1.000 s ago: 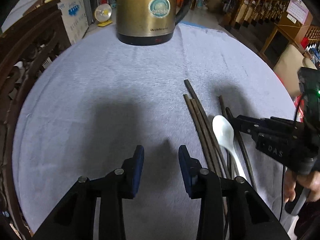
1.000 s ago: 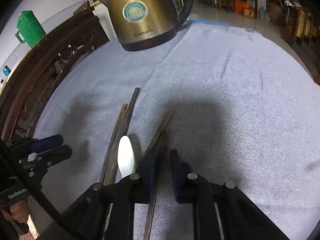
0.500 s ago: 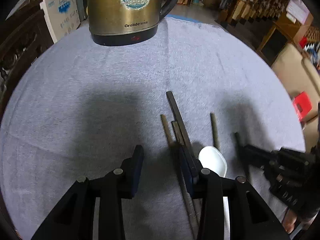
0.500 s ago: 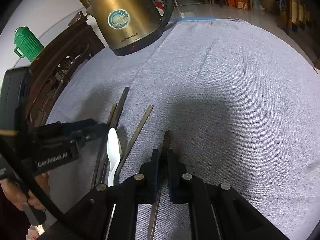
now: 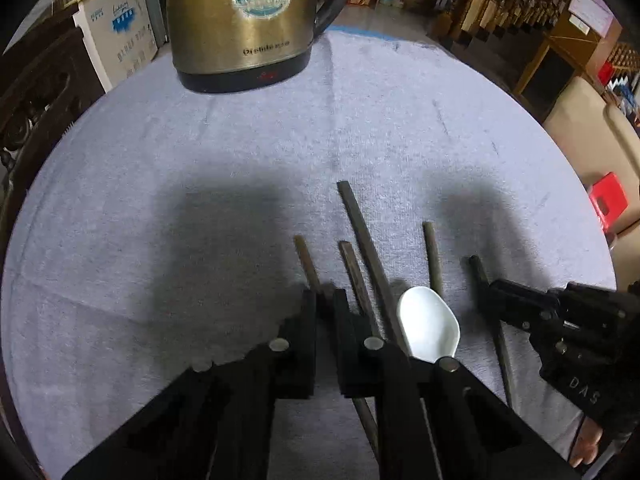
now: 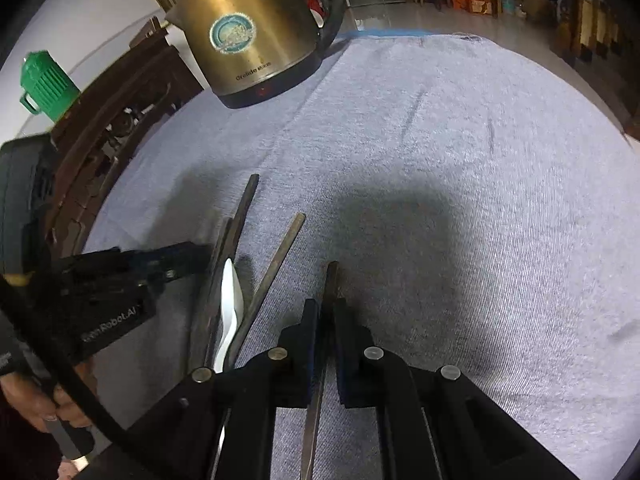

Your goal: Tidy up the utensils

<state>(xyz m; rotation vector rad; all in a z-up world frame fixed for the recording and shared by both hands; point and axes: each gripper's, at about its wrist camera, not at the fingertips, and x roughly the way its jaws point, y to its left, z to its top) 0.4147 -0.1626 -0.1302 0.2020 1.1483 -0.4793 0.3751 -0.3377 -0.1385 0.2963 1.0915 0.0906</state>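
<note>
Several dark wooden chopsticks and a white spoon (image 5: 428,328) lie on a grey cloth (image 5: 160,200). My left gripper (image 5: 325,300) is closing its jaws on the leftmost chopstick (image 5: 306,258), whose tip sticks out beyond the pads. My right gripper (image 6: 326,308) is shut on the rightmost chopstick (image 6: 331,280), which runs back between its fingers. The spoon (image 6: 230,300) lies among the loose chopsticks (image 6: 280,252) between the two grippers. Each gripper shows in the other's view: the right gripper (image 5: 492,292) and the left gripper (image 6: 192,256).
A brass-coloured electric kettle (image 5: 240,20) stands at the far edge of the cloth. Dark carved wooden chairs (image 6: 120,100) stand to the left, with a green container (image 6: 46,84) beyond them. A hand (image 6: 40,400) grips the left tool's handle.
My left gripper moved right to the chopsticks and its jaws came together around the leftmost one. The right gripper stayed put, closing tighter on its chopstick.
</note>
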